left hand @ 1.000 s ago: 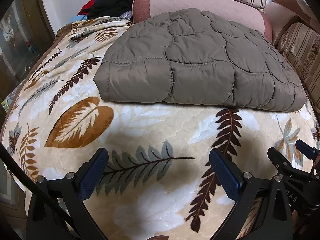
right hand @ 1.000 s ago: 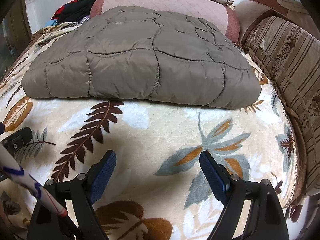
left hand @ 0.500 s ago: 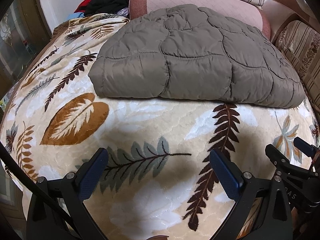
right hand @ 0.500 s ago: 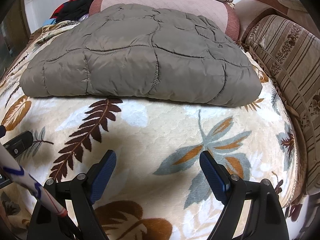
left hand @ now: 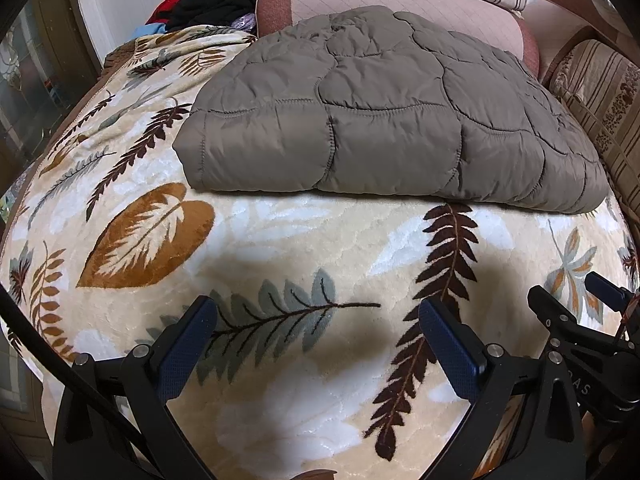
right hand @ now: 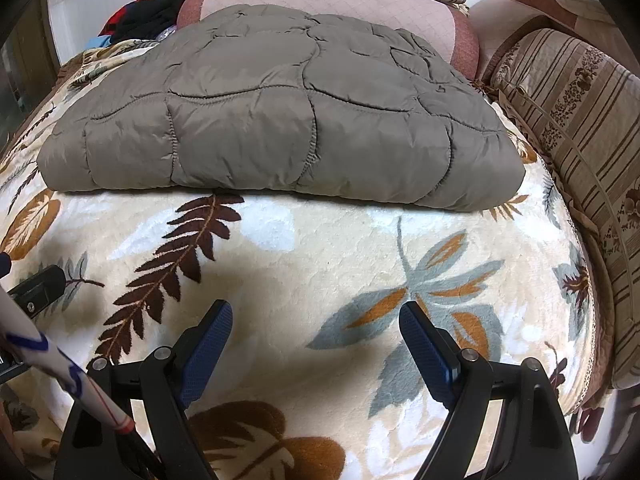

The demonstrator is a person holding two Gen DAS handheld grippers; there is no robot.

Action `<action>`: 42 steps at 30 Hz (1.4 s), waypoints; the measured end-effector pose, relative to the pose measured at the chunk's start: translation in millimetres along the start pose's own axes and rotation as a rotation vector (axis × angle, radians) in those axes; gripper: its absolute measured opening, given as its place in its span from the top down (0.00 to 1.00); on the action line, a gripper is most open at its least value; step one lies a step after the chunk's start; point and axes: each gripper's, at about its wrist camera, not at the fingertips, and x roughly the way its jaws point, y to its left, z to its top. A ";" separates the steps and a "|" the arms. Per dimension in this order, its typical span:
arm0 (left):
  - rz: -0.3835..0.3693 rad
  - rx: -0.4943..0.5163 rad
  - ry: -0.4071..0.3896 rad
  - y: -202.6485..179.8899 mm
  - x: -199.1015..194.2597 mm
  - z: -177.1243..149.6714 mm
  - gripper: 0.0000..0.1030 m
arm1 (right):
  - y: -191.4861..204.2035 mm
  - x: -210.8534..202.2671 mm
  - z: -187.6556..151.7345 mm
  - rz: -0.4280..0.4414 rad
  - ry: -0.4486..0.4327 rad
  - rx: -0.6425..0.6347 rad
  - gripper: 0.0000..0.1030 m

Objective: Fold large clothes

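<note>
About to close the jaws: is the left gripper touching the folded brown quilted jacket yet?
Apart. The left wrist view shows the left gripper open, with a wide strip of leaf-print blanket between its fingertips and the quilted jacket.

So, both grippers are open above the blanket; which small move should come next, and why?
Probably bring both forward to the near edge of the quilted jacket. The left gripper and right gripper are open, empty and short of it, over the leaf-print blanket.

Grey-brown quilted jacket point(left hand: 384, 120); cream leaf-patterned blanket point(left hand: 280, 240); striped, perhaps floral, cushions point(right hand: 568, 120).
</note>
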 end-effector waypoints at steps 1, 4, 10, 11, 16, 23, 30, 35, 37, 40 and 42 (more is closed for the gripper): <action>-0.001 0.000 0.001 -0.3 0.3 -0.2 0.02 | -0.5 0.3 0.0 0.000 0.000 0.001 0.14; -0.004 0.002 0.003 -0.7 1.6 -1.6 0.02 | -1.2 0.4 0.0 0.000 0.000 0.003 0.14; -0.009 0.003 0.008 -0.7 2.5 -2.2 0.02 | -0.9 -0.2 0.0 0.001 -0.003 0.002 0.14; -0.010 0.003 0.009 -0.6 2.4 -2.3 0.02 | -1.0 -0.4 0.0 0.002 -0.003 0.002 0.14; -0.011 0.002 0.011 -0.1 2.6 -2.3 0.02 | -0.9 -0.5 -0.1 0.001 -0.003 0.003 0.14; -0.011 0.001 0.012 0.1 3.4 -2.8 0.02 | -1.1 -0.5 -0.1 0.003 -0.002 0.003 0.14; -0.018 0.000 0.015 0.1 3.7 -3.4 0.02 | -0.1 -0.8 0.0 0.003 -0.003 0.005 0.14; -0.021 0.002 0.013 -0.6 3.8 -4.3 0.02 | -0.6 -0.7 -0.1 0.003 -0.003 0.004 0.14; -0.020 0.004 0.010 -0.6 2.9 -4.6 0.02 | -0.3 -0.7 0.0 0.004 -0.002 0.004 0.14; -0.024 0.005 0.010 -0.7 2.1 -5.0 0.02 | 0.4 -0.6 -0.6 0.005 -0.002 0.006 0.14; -0.020 0.007 0.009 -0.6 1.5 -5.0 0.02 | 1.4 -1.0 -1.4 0.007 -0.001 0.006 0.14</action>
